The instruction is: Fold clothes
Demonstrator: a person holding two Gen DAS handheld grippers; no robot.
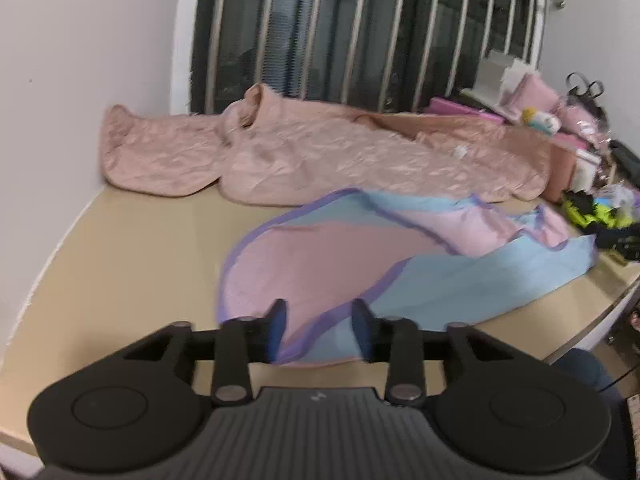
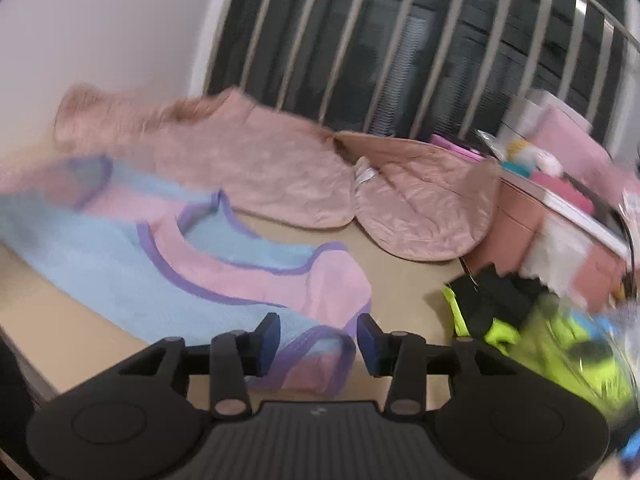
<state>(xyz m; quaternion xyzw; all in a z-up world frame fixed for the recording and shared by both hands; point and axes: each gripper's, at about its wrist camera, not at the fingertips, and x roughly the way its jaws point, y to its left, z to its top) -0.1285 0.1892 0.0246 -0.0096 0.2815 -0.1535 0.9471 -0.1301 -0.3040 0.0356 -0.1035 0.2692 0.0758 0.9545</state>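
Two garments on the tan tabletop (image 1: 120, 240), none folded. Nearest: one pastel garment (image 1: 340, 248), pink and light blue with purple binding, spread loose across the front half of the tabletop, rumpled toward its right end, hem at the front edge. Behind it, along the back edge under the barred window (image 1: 360, 32): one quilted pink jacket (image 1: 320, 152), lying open, sleeve out toward the back left corner. Left tongs (image 1: 318, 326) released, jaws apart, hem lying between them but unpinched. Right tongs (image 2: 318, 342) likewise released, jaws astride a purple-edged corner of the same garment, no pinch. Judgement: folding barely begun; both pieces left to do. Right edge: one black and neon-yellow heap (image 2: 520, 320), plus assorted pink boxes and packets, too blurred to count.
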